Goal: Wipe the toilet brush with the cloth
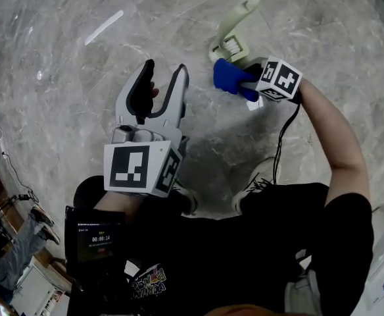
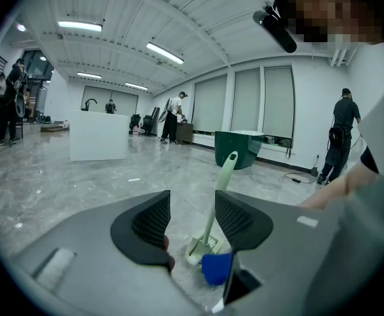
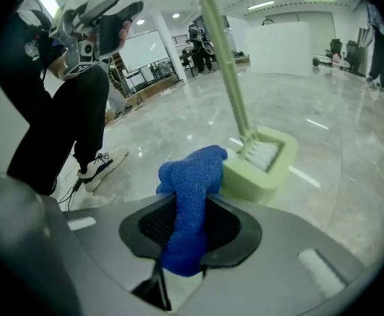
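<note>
a glossy grey marble floor (image 1: 54, 51) is spreading all round, mirroring the lamps. in the left gripper view long ceiling lights (image 2: 80, 26) are glowing at eleven o'clock, a white counter (image 2: 98, 135) is standing at nine o'clock, and tall windows (image 2: 248, 101) with drawn blinds are lining the far wall at one o'clock, a dark green tub (image 2: 244, 147) sitting just below them. a cable (image 2: 300, 178) is lying at three o'clock.
</note>
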### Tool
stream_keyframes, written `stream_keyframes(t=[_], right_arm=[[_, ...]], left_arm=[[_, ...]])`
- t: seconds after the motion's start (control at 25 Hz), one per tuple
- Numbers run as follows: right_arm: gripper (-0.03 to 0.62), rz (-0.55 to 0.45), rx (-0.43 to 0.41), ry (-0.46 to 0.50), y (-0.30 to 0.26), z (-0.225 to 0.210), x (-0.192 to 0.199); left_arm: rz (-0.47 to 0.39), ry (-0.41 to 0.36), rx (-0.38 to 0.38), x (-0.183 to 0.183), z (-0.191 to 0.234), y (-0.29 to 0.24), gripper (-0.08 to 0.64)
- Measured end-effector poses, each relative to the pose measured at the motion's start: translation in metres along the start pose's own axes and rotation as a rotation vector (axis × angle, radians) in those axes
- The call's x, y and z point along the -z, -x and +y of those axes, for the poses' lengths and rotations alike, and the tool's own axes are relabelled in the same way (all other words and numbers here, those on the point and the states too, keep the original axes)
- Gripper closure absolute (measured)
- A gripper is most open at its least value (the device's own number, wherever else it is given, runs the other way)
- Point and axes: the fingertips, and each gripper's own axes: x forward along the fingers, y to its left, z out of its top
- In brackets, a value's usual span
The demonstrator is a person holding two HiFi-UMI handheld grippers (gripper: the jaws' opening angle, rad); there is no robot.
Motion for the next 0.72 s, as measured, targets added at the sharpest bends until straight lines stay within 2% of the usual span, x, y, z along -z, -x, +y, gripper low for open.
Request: stream_keyframes(t=[0.12,0.24,0.36,0.44,0.72], right_arm=[[0.479,0.054,0.078,-0.095,0.032,-0.035,0.044],[0.480,0.052,0.225,-0.206,0.068,-0.080,0.071],[0.480,-0.006,0.387,-0.295,0.089,-0.120,0.068],[0.479,-0.034,0.455,-0.316,0.088,-0.137,0.053],[0.479,-0.157,0.411,-0.253,0.061,-0.133,-0.025]], left_arm=[[-0.002,0.000,0.002,0.000,0.001,0.001,0.345],[-0.003,-0.001,0.000,0.000,0.003,0.003,0.345],[-0.002,-0.003,-0.002,0.001,0.003,0.003,0.345],[-0.001,-0.006,-0.002,0.001,0.003,0.003,0.345],[-0.003,-0.008,-0.004,0.001,0.003,0.002,0.345]])
